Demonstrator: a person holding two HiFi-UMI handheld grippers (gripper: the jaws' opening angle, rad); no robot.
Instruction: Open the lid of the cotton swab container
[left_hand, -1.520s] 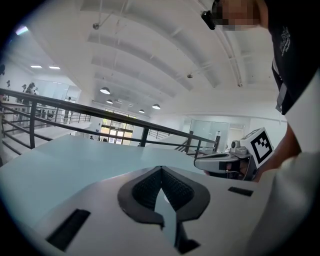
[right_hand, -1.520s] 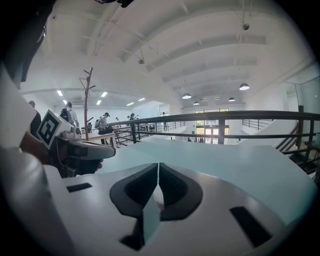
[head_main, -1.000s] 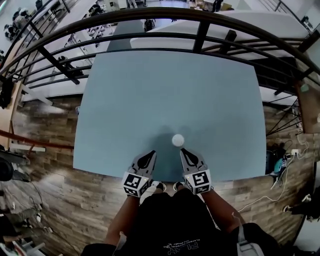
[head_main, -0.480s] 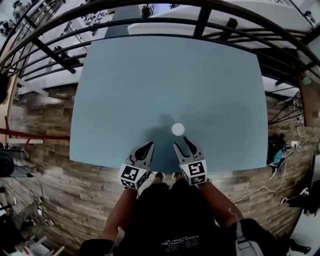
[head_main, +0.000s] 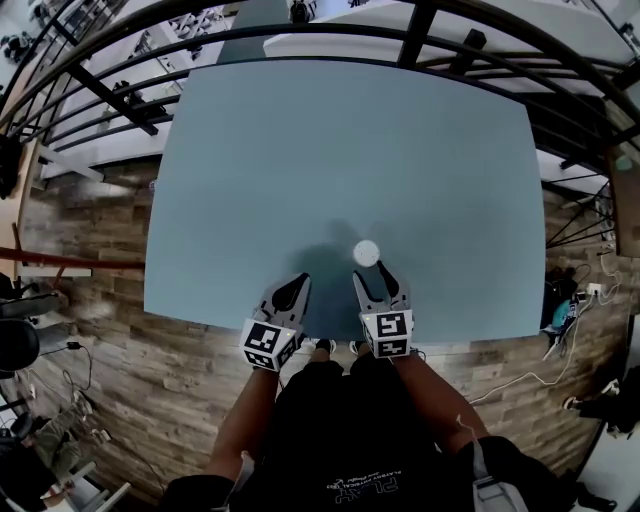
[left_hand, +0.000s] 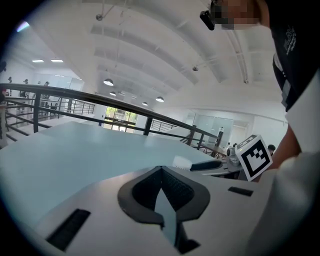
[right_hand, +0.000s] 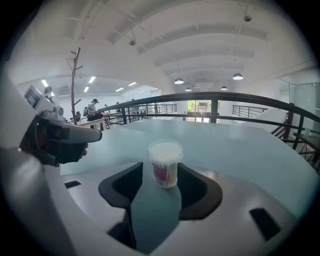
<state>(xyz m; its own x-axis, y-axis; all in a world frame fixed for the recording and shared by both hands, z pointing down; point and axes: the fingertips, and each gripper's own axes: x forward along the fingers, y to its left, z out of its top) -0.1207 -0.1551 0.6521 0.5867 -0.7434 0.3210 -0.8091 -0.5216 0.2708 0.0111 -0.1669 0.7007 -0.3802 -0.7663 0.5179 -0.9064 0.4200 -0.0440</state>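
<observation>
The cotton swab container (head_main: 366, 253) is a small clear round tub with a white lid on, standing upright on the light blue table (head_main: 340, 140) near its front edge. In the right gripper view the container (right_hand: 165, 162) stands just ahead of my right gripper (right_hand: 159, 175), in line with the gap. The right jaws have just been opening and stand wide, with nothing pressed between them. From above, the right gripper (head_main: 371, 276) sits right behind the tub. My left gripper (head_main: 297, 285) is shut and empty, a little to the tub's left; its own view shows the left gripper (left_hand: 161, 172) closed and the tub (left_hand: 182, 161) off to the right.
A black curved railing (head_main: 330, 35) runs round the table's far side. Wooden floor (head_main: 90, 220) lies to the left, with cables (head_main: 560, 360) on it at the right. Other tables and people show far off in the right gripper view.
The right gripper's jaws have gone from shut to wide open, and it has closed in behind the tub. The left gripper stays shut and has barely shifted.
</observation>
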